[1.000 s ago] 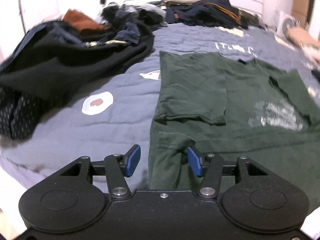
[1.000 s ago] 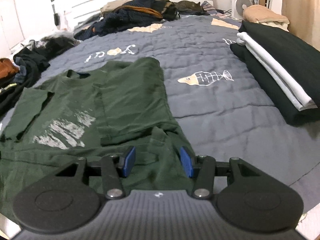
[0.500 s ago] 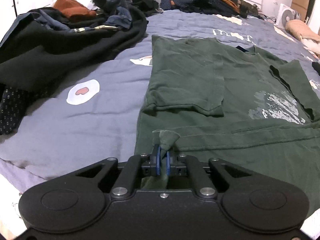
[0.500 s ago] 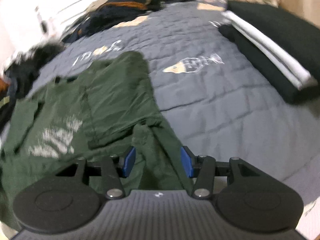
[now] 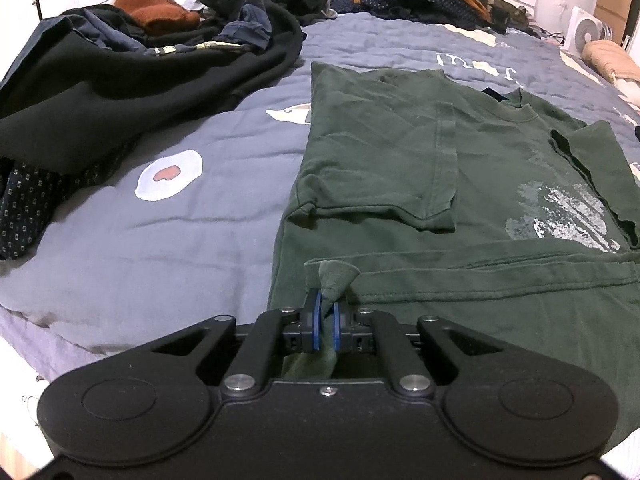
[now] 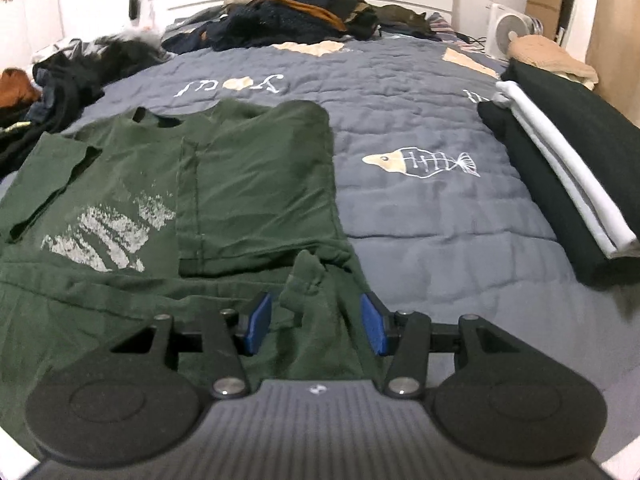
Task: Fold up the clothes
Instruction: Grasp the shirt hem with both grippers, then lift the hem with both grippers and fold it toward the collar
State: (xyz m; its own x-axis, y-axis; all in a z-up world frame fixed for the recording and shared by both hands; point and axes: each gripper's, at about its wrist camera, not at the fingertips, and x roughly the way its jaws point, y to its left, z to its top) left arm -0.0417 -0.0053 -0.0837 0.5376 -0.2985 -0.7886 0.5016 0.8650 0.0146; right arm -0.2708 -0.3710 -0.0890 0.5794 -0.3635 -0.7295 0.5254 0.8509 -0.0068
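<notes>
pinching a bunched corner of the green t-shirt (image 5: 384,152) hem, left gripper (image 5: 326,322) has its blue pads clamped together with fabric squeezed between them. right gripper (image 6: 316,322) is spread wide, pads straddling a raised fold of the opposite hem corner but not biting it.

shirt lies front-up on the grey quilt (image 6: 420,208), collar at the far end, both sleeves and side panels turned inward, bottom edge at the near side of the bed by both tools.

risks, my read:
- left has a small pinch near the edge; a quick lift could pull the cloth out
- if right closes off-centre it grabs one layer only, so the folded side panel falls open
- uneven lift between hands skews the hem and the fold lands crooked
- dragging instead of lifting would undo the tucked sleeves
- pile of dark clothes (image 5: 132,80) sits near the left edge; a wide swing could snag it

folded stack (image 6: 560,184) on the right is well apart.
</notes>
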